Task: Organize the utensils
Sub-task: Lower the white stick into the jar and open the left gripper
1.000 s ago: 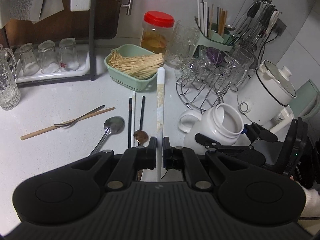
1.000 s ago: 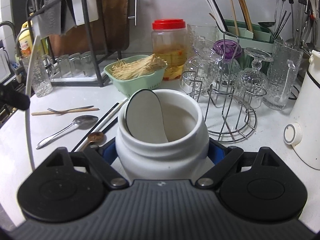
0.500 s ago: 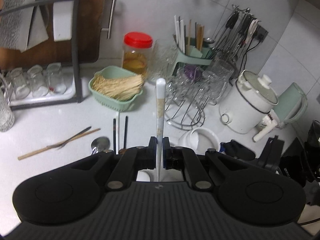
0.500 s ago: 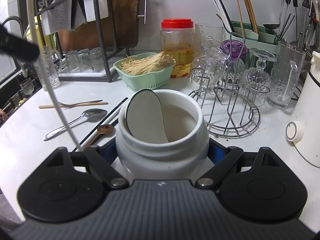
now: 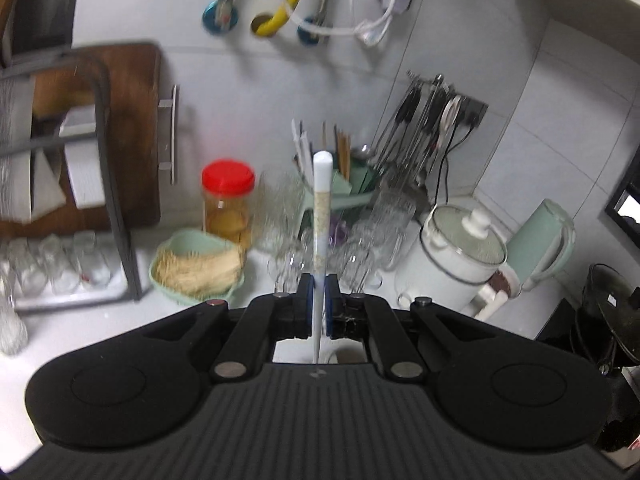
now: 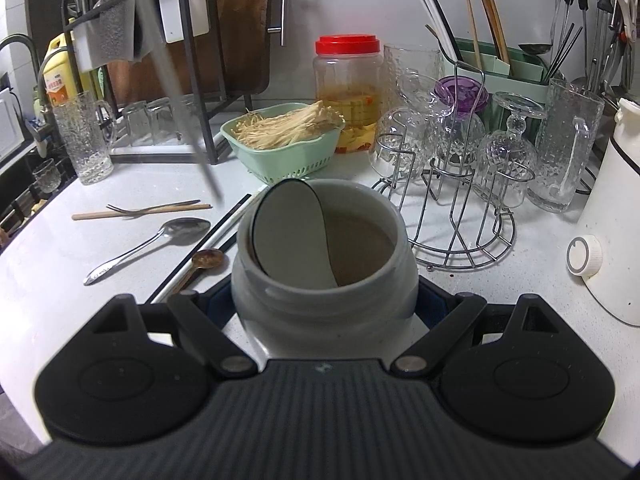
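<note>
My left gripper is shut on a white chopstick, raised high above the counter; the stick points up and forward toward the green utensil caddy. In the right wrist view the same chopstick shows as a blurred diagonal streak at upper left. My right gripper is shut on a white ceramic jar, which holds a white spoon. On the counter to the left lie a fork with a wooden chopstick, a metal spoon, a small brown spoon and black and white chopsticks.
A green basket of enoki mushrooms and a red-lidded jar stand behind the ceramic jar. A wire rack of glasses is at right, with a white cooker beyond it. A dish rack with tumblers stands at back left.
My left gripper has risen with the white chopstick, so the counter utensils have dropped out of its view. In the right wrist view the chopstick has swung rightward. The right gripper and jar stay put.
</note>
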Motion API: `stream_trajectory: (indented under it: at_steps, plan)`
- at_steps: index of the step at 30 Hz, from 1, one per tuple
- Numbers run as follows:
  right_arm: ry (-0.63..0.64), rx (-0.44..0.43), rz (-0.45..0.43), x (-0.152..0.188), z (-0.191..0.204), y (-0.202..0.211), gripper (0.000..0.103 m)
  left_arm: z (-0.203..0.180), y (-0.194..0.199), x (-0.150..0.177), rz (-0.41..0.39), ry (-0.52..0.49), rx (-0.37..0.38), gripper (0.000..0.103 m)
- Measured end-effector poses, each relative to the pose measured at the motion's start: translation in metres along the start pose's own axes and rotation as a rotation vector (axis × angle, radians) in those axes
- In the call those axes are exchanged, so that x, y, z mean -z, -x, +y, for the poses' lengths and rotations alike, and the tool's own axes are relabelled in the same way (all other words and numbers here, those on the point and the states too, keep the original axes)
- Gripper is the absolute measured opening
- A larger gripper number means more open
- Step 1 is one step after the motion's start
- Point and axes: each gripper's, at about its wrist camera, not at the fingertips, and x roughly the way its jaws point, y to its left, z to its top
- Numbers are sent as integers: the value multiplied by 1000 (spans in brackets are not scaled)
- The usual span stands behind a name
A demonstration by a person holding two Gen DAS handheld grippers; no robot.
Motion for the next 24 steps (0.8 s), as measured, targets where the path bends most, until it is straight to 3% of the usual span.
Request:
stream_trajectory:
  at_steps: [8,24]
  plan:
    - [-4,4,2,-1,1,-1,91,-17,-6,-19,-19,-17,62,6]
    - [-1,4,6,-1,3,-1,92,-33,-93,26,208,-78,131,6]
